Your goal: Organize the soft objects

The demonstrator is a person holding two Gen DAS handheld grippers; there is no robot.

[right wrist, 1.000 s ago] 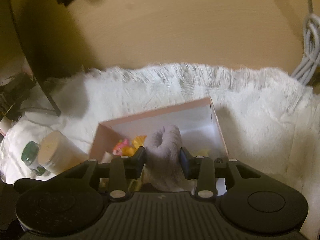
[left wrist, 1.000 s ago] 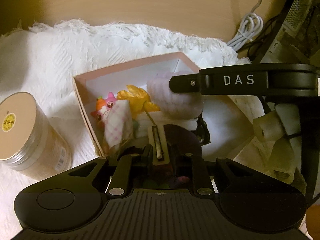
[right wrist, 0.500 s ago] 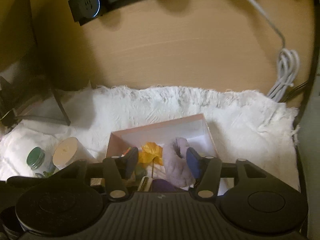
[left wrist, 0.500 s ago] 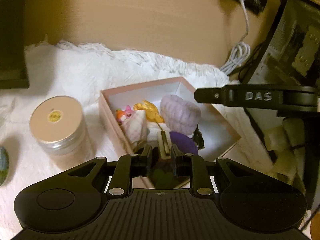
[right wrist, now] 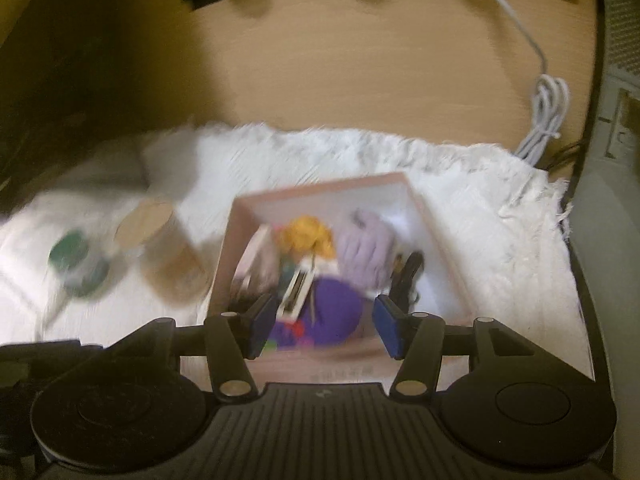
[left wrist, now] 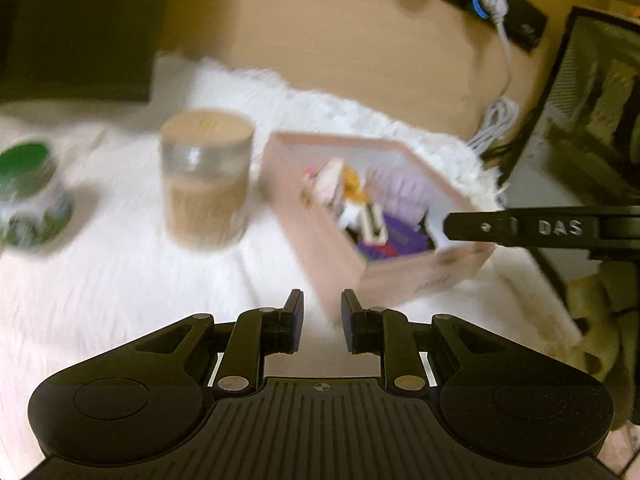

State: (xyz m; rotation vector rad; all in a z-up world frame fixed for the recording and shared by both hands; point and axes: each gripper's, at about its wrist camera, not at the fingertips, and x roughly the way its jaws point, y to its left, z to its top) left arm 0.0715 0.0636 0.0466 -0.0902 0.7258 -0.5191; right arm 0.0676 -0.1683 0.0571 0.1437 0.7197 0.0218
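Note:
A pink box (left wrist: 400, 276) stands on a white fluffy cloth (left wrist: 120, 280). Inside lie a lilac fluffy scrunchie (right wrist: 366, 248), a yellow flower (right wrist: 306, 236), a purple soft piece (right wrist: 332, 312) and other small items, all blurred. My right gripper (right wrist: 324, 330) hovers open above the box's near wall (right wrist: 320, 368), nothing between its blue pads (right wrist: 390, 332). Its black side marked DAS (left wrist: 560, 228) juts into the left wrist view. My left gripper (left wrist: 322, 328) sits near the box's left corner, jaws a narrow gap apart and empty.
A jar with a tan lid (left wrist: 206, 176) and a green-lidded jar (left wrist: 28, 192) stand on the cloth left of the box. A coiled white cable (right wrist: 544, 120) and a power strip (left wrist: 508, 12) lie on the wooden desk behind. Dark equipment fills the right edge.
My right gripper opened and let go of the lilac scrunchie, which now lies in the box. Both grippers drew back from the box; the left one swung leftward.

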